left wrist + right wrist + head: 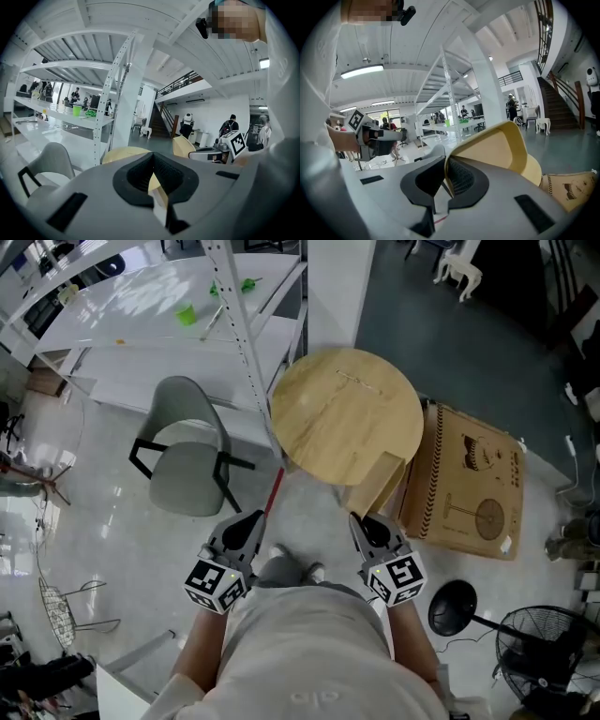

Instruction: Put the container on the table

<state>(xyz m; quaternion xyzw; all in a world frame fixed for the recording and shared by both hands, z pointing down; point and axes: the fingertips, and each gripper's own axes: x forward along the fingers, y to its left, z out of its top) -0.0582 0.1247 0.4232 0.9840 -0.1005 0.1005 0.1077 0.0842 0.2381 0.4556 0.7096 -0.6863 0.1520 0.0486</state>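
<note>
A round pale wooden table point(347, 413) stands on the floor in front of me in the head view. The container point(380, 486), a tan tub with a curved wall, hangs at the table's near right edge, below the tabletop. My right gripper point(370, 526) is shut on the container's wall point(497, 150), which runs between its jaws in the right gripper view. My left gripper point(251, 521) is held level with it to the left, over bare floor, shut with nothing held. From the left gripper view, the container point(183, 146) shows beside the right gripper point(220, 152).
A grey chair point(187, 460) stands left of the table. Behind it are white shelves point(141, 296) and a slanted rack post point(246, 352). A perforated wooden panel point(469, 484) lies on the floor to the right. A black fan point(544, 643) and a black disc base point(452, 607) sit at the near right.
</note>
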